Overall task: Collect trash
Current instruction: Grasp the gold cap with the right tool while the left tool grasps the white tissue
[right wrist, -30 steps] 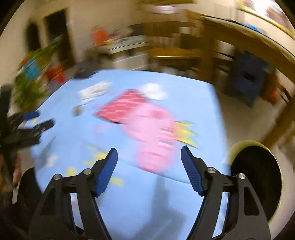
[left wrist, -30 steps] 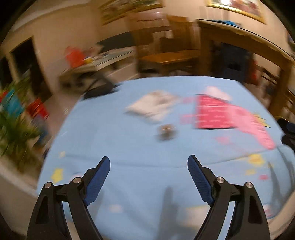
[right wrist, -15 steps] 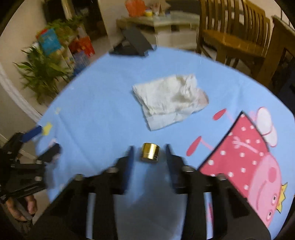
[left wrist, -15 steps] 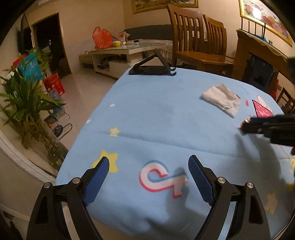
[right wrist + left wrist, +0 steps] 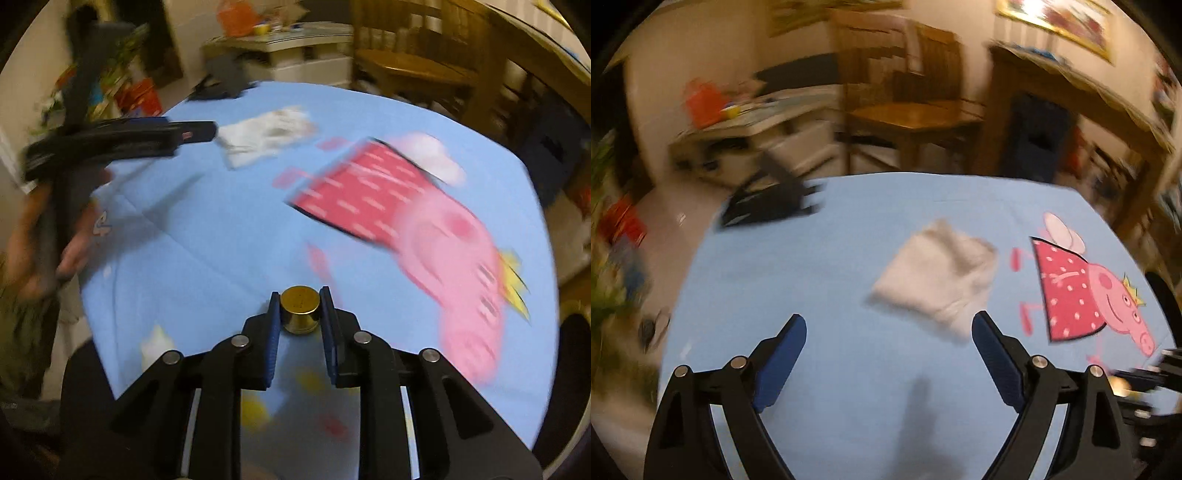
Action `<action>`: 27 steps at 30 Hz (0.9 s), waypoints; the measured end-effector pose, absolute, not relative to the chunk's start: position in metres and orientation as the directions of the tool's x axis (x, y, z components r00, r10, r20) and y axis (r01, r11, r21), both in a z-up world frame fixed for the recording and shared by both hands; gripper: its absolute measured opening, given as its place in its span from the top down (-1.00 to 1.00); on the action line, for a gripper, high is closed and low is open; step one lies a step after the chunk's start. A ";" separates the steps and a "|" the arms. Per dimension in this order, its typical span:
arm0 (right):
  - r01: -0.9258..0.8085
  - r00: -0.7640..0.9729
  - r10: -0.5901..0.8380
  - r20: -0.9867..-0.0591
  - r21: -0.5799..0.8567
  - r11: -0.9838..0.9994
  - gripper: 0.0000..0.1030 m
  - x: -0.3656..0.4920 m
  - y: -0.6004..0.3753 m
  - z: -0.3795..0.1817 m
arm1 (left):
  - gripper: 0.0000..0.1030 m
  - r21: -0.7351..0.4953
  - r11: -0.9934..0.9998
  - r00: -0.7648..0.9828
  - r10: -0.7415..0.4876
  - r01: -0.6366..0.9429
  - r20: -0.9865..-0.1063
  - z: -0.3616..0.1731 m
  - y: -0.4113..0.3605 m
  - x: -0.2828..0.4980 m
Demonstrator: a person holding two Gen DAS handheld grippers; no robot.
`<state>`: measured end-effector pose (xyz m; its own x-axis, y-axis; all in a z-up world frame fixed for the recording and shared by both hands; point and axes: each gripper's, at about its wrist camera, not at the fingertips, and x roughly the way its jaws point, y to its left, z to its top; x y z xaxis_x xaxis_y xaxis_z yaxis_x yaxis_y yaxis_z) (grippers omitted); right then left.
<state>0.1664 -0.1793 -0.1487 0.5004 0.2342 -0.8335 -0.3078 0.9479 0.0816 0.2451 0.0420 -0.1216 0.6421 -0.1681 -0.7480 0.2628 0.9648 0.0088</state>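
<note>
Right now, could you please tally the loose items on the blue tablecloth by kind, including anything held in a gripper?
Gold metal cap, clamped in the right gripper: 1
Crumpled white tissue: 1
Black folding stand at the far edge: 1
Total: 3

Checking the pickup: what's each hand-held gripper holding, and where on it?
Right hand-held gripper clamps the gold cap by its sides. Left hand-held gripper is open, holding nothing.
</note>
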 end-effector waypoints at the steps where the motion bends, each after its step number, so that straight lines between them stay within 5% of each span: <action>1: -0.284 0.508 0.229 -0.831 0.090 0.955 0.60 0.158 -0.195 -0.146 | -0.71 0.020 0.957 0.628 -0.173 0.288 -0.759 -0.126 0.030 0.257; 4: -0.207 0.533 0.229 -0.814 0.136 0.969 0.60 0.133 -0.243 -0.136 | -0.76 -0.018 0.929 0.522 -0.224 0.370 -0.823 -0.145 0.002 0.294; 5: -0.176 0.546 0.230 -0.805 0.158 0.972 0.60 0.126 -0.259 -0.133 | -0.91 -0.009 0.928 0.496 -0.208 0.373 -0.843 -0.153 -0.005 0.304; 12: -0.140 0.584 0.296 -0.756 0.265 0.954 0.60 0.116 -0.290 -0.142 | -0.81 0.006 0.924 0.514 -0.207 0.383 -0.832 -0.156 -0.021 0.305; 14: -0.141 0.584 0.311 -0.749 0.285 0.948 0.60 0.116 -0.290 -0.146 | -0.45 0.003 0.926 0.516 -0.209 0.379 -0.831 -0.152 -0.024 0.296; 16: -0.136 0.594 0.305 -0.744 0.281 0.950 0.60 0.115 -0.293 -0.145 | 0.10 0.001 0.922 0.512 -0.214 0.387 -0.832 -0.147 -0.031 0.284; 17: -0.136 0.606 0.307 -0.734 0.285 0.949 0.60 0.115 -0.295 -0.141 | 0.57 -0.010 0.920 0.504 -0.223 0.391 -0.834 -0.147 -0.036 0.278; 19: -0.134 0.630 0.305 -0.714 0.287 0.949 0.60 0.112 -0.301 -0.135 | 0.86 0.012 0.930 0.518 -0.195 0.368 -0.833 -0.146 -0.043 0.268; 27: -0.107 0.701 0.320 -0.637 0.350 0.931 0.60 0.093 -0.331 -0.114 | 0.94 0.077 0.952 0.584 -0.117 0.297 -0.803 -0.146 -0.085 0.211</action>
<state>0.0933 -0.3309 -0.1135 0.7008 0.3204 -0.6374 -0.1071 0.9306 0.3500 0.2112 -0.0845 -0.1463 0.5844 -0.1175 -0.8029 0.2967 0.9519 0.0766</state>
